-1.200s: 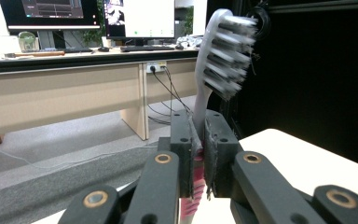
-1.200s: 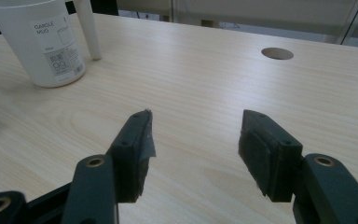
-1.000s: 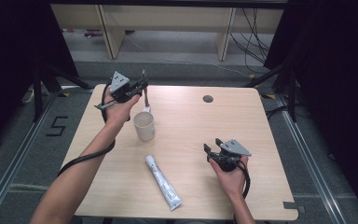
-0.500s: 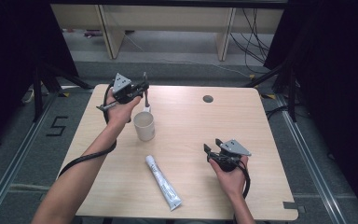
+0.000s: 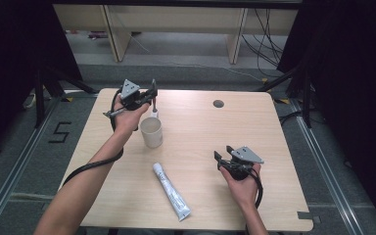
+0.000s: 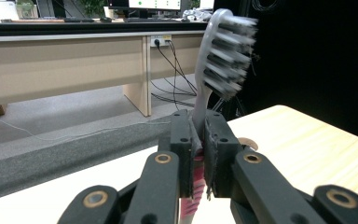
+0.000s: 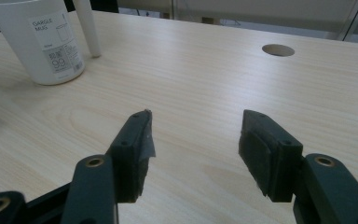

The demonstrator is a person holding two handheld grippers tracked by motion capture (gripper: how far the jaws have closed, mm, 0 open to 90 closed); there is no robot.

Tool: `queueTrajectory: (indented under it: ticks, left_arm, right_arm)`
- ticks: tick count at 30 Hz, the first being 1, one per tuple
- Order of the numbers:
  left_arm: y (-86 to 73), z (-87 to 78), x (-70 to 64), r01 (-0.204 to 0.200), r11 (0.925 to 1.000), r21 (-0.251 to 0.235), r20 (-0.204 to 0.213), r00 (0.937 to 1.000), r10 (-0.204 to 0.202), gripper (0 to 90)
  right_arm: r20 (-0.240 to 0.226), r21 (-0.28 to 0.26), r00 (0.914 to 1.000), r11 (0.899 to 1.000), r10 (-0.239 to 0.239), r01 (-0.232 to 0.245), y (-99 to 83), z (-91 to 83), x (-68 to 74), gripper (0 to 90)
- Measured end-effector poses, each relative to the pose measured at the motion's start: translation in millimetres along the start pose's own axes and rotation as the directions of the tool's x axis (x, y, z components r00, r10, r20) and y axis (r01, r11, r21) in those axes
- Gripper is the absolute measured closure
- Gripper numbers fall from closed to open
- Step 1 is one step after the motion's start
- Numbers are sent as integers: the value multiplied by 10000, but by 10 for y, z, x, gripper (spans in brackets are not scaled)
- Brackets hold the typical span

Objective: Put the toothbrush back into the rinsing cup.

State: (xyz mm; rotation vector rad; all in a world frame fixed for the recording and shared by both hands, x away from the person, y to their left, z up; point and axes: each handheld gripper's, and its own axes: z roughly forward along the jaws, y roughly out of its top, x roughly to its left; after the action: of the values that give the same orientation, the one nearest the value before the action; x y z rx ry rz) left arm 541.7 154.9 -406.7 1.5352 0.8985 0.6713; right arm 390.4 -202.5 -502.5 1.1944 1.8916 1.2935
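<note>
- Left gripper (image 5: pixel 152 96) clamps a toothbrush (image 6: pixel 219 56) upright, near the table's (image 5: pixel 274 127) far left edge, just behind the mug (image 5: pixel 152 132).
- Right gripper (image 5: pixel 222 159), jaws apart and empty, has bare tabletop ahead.
- Toothpaste tube (image 5: pixel 171 191) lies near the front edge.

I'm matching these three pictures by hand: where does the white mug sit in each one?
High view: the mug stands left of the table's centre, just in front of the left hand-held gripper.
Left gripper view: I cannot make the mug out; a toothbrush rises from the shut jaws.
Right gripper view: the mug stands at top left, label facing the camera.
Shared landmark: the round hole in the tabletop.
</note>
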Motion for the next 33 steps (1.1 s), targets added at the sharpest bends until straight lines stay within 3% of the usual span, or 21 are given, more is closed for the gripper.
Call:
queueTrajectory:
  ticks: [17, 26, 31, 33]
  left_arm:
    - [-93, 42, 19, 74, 9993, 368, 12, 10000, -75, 831]
    - [-142, 57, 36, 98, 9984, 555, 17, 9999, -99, 831]
    - [-154, 65, 38, 90, 9978, 654, 11, 10000, -91, 831]
    - [-161, 67, 38, 93, 9974, 710, 11, 10000, -94, 831]
  right_arm:
    - [-170, 38, 9996, 9997, 223, -222, -4, 15, 16, 445]
    - [113, 55, 9998, 9998, -168, 168, -4, 6, -4, 445]
    - [-79, 201, 9998, 9996, 185, -183, -7, 7, 20, 445]
    - [56, 118, 10000, 9999, -38, 37, -5, 4, 7, 445]
